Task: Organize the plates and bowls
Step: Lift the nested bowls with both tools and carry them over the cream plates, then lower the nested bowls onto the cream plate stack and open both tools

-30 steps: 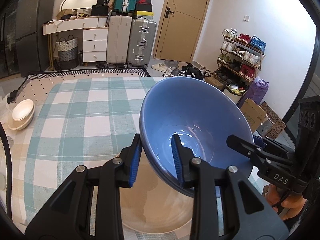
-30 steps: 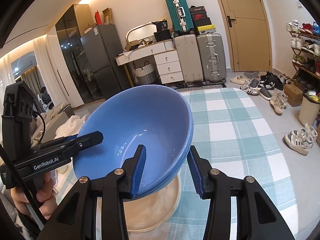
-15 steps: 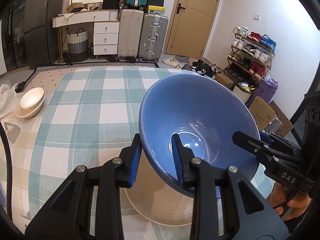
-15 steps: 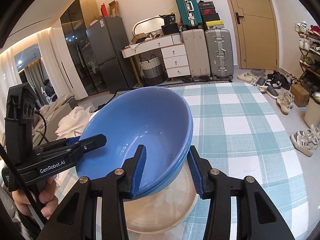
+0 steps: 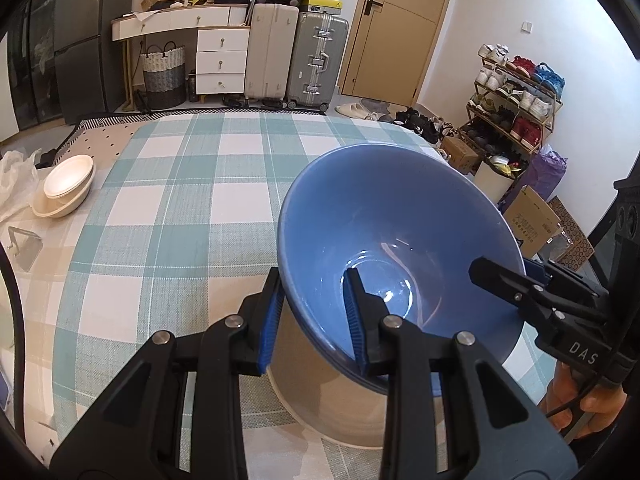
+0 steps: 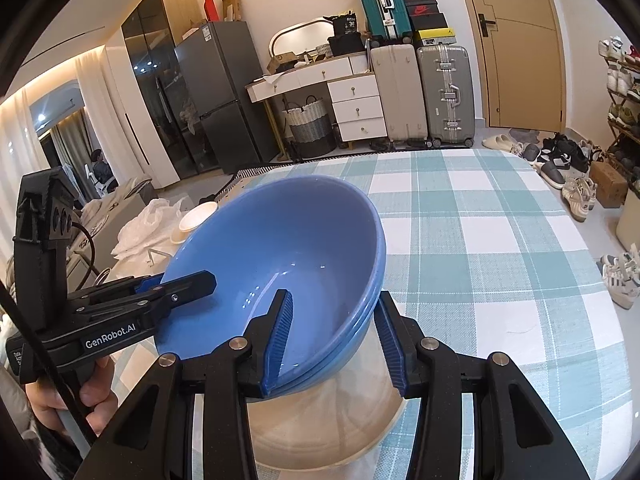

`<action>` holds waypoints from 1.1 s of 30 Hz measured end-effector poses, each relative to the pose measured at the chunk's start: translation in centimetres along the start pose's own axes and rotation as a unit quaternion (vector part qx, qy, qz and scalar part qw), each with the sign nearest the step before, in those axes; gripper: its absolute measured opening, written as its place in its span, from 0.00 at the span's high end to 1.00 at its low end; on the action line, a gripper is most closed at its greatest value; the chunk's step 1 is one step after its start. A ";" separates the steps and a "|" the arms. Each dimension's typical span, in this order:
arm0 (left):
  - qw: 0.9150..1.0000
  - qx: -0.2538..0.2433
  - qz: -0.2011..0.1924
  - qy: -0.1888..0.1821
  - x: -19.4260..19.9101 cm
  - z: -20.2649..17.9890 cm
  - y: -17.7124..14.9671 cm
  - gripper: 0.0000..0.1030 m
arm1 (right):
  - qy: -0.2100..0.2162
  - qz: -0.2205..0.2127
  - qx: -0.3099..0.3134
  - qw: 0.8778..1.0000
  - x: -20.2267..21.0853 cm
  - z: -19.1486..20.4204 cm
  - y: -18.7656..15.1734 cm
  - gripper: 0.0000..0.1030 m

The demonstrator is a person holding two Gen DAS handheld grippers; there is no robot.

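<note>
A: Left wrist view. What do I have?
B: My left gripper [image 5: 314, 312] has its fingers clamped on the near rim of the blue bowl [image 5: 396, 232], one finger outside, one inside. The bowl is tilted above a beige plate [image 5: 332, 400] on the checked tabletop [image 5: 168, 208]. The right gripper [image 5: 496, 276] reaches onto the opposite rim. Small white bowls [image 5: 66, 188] sit stacked well apart, at the tabletop's left edge.

A: Right wrist view?
B: My right gripper [image 6: 332, 340] has its fingers clamped on what looks like two nested blue bowls at the rim [image 6: 280, 256]. The left gripper [image 6: 188, 282] grips the far rim. The beige plate [image 6: 320, 428] lies below.
</note>
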State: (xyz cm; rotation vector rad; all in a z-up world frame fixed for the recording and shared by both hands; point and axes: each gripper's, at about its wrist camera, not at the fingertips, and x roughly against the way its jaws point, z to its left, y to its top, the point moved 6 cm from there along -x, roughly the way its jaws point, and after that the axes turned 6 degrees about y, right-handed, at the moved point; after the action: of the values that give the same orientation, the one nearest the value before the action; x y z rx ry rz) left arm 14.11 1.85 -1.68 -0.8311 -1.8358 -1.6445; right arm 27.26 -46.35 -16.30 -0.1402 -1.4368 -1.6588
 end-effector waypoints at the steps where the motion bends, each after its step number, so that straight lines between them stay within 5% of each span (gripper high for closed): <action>1: 1.000 0.000 0.001 0.001 -0.1 0.0 0.0 0.74 | 0.000 0.001 0.000 1.000 -0.2 -0.1 0.0 0.57; 21: 0.999 -0.022 0.001 0.027 -3.2 -0.6 0.7 0.74 | 0.003 0.013 -0.002 1.000 -1.9 -1.8 -0.3 0.57; 28: 1.000 -0.024 0.001 0.018 -3.5 -0.8 0.8 0.60 | 0.006 0.017 0.008 1.000 -1.9 -2.0 -0.2 0.56; 33: 0.999 -0.037 -0.017 0.024 -2.2 -0.8 0.4 0.36 | 0.002 0.016 0.021 1.000 -1.4 -2.2 -0.3 0.44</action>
State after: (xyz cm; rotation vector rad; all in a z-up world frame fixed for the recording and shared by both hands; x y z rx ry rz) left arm 15.90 0.83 -2.95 -0.7870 -1.7751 -1.7474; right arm 28.90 -47.41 -18.03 -0.1361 -1.4578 -1.6012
